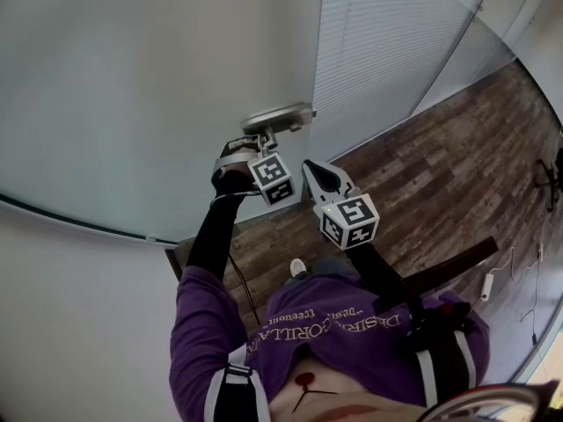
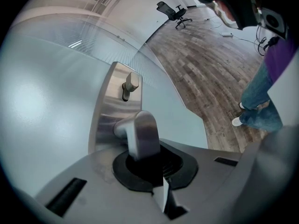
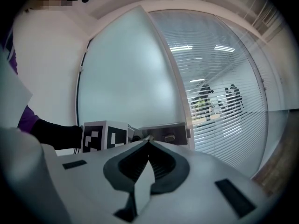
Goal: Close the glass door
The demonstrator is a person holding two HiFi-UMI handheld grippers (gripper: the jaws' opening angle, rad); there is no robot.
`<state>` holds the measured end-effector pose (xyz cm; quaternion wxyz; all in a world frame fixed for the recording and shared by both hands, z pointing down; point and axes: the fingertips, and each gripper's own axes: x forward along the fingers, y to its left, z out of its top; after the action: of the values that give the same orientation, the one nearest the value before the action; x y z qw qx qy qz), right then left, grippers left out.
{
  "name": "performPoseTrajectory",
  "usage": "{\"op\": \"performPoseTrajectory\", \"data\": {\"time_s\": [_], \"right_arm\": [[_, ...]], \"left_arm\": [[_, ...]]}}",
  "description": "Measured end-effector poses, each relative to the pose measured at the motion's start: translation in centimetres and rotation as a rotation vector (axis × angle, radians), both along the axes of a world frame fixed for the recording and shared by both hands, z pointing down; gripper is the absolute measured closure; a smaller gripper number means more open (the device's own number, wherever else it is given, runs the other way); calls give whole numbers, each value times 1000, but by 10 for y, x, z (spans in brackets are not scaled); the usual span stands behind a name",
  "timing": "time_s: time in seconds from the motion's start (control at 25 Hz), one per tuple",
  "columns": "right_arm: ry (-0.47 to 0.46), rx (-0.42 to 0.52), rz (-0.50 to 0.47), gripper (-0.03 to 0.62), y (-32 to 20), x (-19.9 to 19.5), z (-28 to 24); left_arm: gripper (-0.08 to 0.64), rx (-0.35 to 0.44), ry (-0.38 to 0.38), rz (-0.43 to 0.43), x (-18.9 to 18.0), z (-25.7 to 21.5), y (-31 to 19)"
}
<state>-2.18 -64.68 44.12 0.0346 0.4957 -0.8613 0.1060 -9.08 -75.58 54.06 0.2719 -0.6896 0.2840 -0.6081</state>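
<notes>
L gripper (image 2: 150, 166) clamped on lever handle (image 2: 140, 133) of frosted glass door (image 1: 132, 86); handle sits on metal plate (image 2: 108, 107) at door's edge. R gripper (image 3: 148, 142) jaws shut, empty, near handle, not touching

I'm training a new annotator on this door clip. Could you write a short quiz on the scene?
1. True or false: the right gripper is shut and empty.
2. The left gripper is closed on: A the door handle, B a chair, C the blinds?
3. Fill in: the handle is mounted on a ___ plate on the glass door.
Key: 1 true; 2 A; 3 metal.
</notes>
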Motion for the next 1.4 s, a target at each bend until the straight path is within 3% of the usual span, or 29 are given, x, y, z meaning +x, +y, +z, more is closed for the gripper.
{"op": "performPoseTrajectory", "data": {"time_s": [0.28, 0.88, 1.4], "right_arm": [[1, -10, 8, 603, 2, 6, 5], [-15, -8, -93, 603, -25, 10, -1], [-10, 1, -117, 603, -42, 14, 6]], "left_arm": [[560, 1, 3, -11, -2, 2, -3], [560, 0, 5, -40, -6, 6, -8], [560, 7, 7, -69, -10, 16, -25]]}}
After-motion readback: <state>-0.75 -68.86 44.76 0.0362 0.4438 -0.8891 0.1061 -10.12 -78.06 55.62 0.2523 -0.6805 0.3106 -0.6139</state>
